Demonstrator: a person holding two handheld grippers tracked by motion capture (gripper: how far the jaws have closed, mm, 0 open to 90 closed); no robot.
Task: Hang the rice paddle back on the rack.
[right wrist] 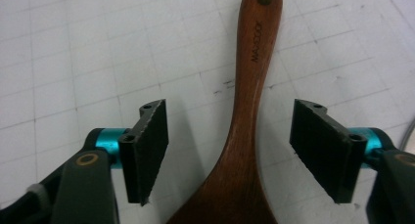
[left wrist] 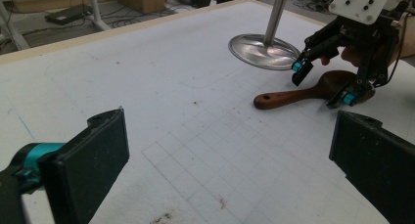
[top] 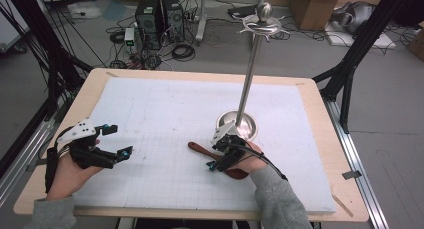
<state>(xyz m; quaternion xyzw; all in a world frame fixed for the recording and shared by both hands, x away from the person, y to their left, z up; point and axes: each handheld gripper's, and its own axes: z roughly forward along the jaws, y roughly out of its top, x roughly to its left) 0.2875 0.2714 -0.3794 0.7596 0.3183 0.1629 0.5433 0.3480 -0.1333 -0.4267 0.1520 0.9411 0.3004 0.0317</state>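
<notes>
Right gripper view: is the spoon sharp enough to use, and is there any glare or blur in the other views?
Right gripper view: wooden spoon sharp, handle lettering legible. Left gripper view: near pads soft, metal stand base reflects light. High view: evenly lit, slightly soft.

In the high view the right gripper [top: 223, 152] and hand cover most of the wooden spoon's [top: 199, 148] bowl, whose end the right gripper view cuts off.

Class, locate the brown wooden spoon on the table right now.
In the high view, the brown wooden spoon lies right of centre on the white mat, between the right gripper's open jaws, beside the metal stand's round base.
</notes>
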